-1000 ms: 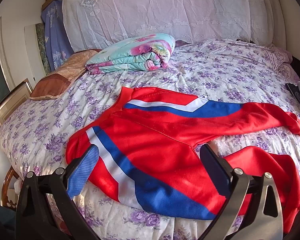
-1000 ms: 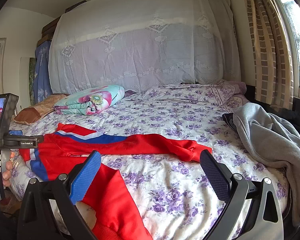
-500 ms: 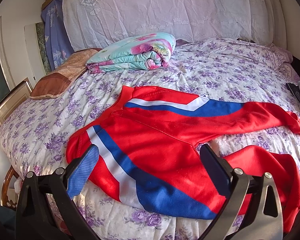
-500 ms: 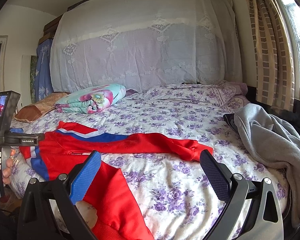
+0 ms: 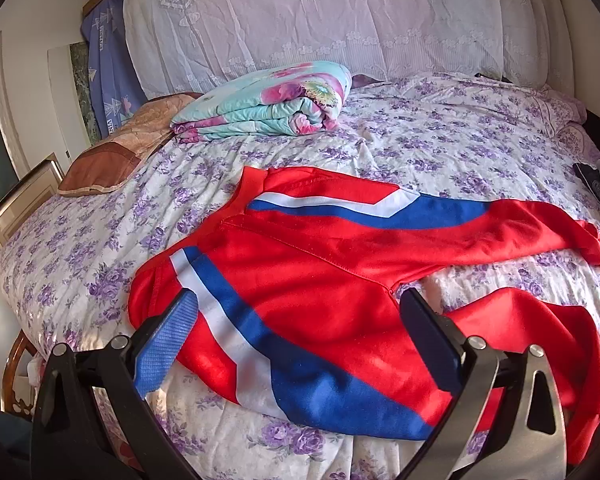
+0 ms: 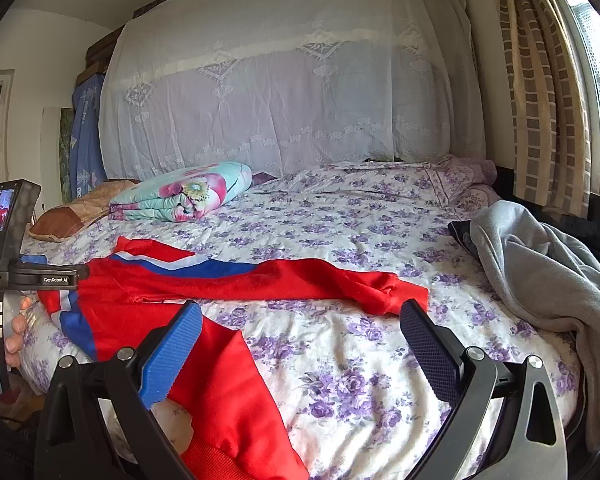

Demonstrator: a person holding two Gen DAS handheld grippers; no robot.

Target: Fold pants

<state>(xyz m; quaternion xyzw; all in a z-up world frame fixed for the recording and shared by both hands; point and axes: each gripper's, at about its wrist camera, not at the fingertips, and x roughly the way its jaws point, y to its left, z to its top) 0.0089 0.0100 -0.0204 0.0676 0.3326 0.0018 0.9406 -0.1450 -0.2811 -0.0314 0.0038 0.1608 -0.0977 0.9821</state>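
Note:
Red pants (image 5: 324, 280) with blue and white stripes lie spread on the bed, waist to the left, one leg stretched to the right, the other bent toward the near edge. My left gripper (image 5: 296, 332) is open and empty, just above the waist and near leg. In the right wrist view the pants (image 6: 228, 284) lie to the left. My right gripper (image 6: 300, 344) is open and empty, hovering over the near leg's cuff end (image 6: 236, 420) and the sheet. The left gripper's handle (image 6: 8, 264) shows at the far left, held by a hand.
The floral bedsheet (image 5: 440, 148) covers the bed. A folded flowered quilt (image 5: 268, 104) and a brown pillow (image 5: 116, 152) lie at the back left. A grey garment (image 6: 540, 272) lies at the right edge. A lace-covered headboard (image 6: 292, 100) stands behind, a curtain (image 6: 540, 80) at right.
Both grippers stay open. The views have shifted very slightly; the pants have not moved.

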